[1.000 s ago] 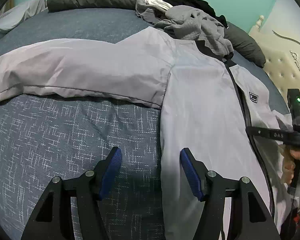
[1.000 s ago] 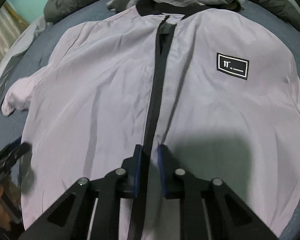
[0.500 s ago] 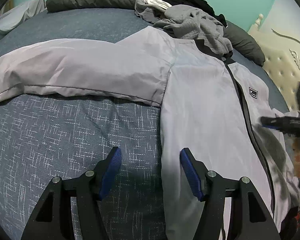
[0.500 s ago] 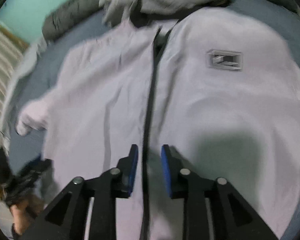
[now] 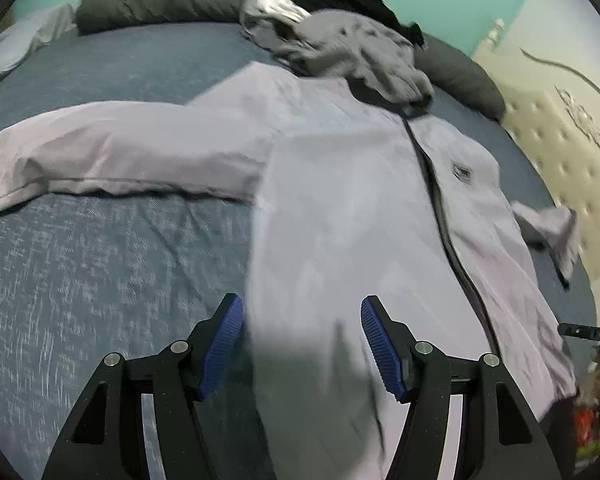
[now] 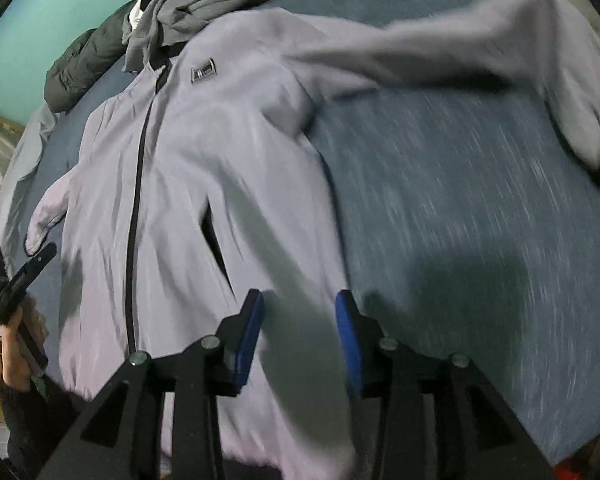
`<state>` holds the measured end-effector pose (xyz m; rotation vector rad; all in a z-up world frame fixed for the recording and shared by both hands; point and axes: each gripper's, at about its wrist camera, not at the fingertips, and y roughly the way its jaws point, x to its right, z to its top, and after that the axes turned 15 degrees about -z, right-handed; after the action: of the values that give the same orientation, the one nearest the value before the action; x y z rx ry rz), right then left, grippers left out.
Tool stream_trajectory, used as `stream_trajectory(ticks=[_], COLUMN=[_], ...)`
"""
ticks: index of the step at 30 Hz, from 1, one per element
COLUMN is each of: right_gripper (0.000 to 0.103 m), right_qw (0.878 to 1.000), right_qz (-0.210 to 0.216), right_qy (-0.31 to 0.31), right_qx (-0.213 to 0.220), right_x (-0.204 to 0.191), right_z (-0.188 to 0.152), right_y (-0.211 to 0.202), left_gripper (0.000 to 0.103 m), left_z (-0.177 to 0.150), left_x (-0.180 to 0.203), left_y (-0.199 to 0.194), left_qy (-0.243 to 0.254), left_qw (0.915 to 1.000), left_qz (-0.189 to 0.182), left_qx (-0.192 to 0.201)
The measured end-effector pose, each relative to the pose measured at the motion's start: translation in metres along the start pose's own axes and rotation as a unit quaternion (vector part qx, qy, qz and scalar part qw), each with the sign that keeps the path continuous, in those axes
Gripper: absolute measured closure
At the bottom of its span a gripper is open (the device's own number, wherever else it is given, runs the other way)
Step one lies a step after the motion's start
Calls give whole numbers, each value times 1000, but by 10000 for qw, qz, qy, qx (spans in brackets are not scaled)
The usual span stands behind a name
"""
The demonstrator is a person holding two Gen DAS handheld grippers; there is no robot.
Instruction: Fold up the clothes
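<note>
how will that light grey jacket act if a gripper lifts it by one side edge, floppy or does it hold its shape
Probably floppy: the jacket lies flat on the bed with soft creases, and its sleeve drapes limply. It looks thin, so likely light. The smooth fabric may slip between the pads, so a pinch at the edge near the right gripper should take a good fold.

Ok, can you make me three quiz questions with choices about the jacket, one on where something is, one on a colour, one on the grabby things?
1. Where is the jacket?
A. spread on the bed
B. on a hanger
C. in a basket

2. What colour are the fingers' pads?
A. red
B. blue
C. yellow

3. The left gripper and right gripper are:
A. both shut on the zip
B. one open, one shut
C. both open

Answers: 1 A, it lies flat on the blue cover; 2 B, ribbed blue pads show; 3 C, both gape above the fabric, holding nothing.
</note>
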<state>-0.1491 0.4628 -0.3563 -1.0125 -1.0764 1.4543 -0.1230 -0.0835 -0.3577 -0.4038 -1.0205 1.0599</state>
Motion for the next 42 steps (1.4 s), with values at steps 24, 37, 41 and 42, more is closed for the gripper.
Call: stream_trajectory(ticks=[24,37,41,42], right_gripper=[65,65,64,64], right_qw=[9981,9973,9972,9971], right_qz=[504,626,634,638], right_qy=[277,282,269,267], right_qx=[-218,-265,-294,-316], right_x=[17,27,32,33], right_z=[-86,-91,-94,-95], right_y=[-12,-3,-2,-2], left_gripper=[35,90,97,97], left_z=[-104,-109,-109,-108], left_x=[161,167,166,165], left_y=[61,93,85,79], left_qy=[611,713,753,762], left_qw=[9733,9718,9707,9706], left_qz=[-1216,-1169,-1271,-1299], left_qx=[-1849,-1921,-1896,-1875])
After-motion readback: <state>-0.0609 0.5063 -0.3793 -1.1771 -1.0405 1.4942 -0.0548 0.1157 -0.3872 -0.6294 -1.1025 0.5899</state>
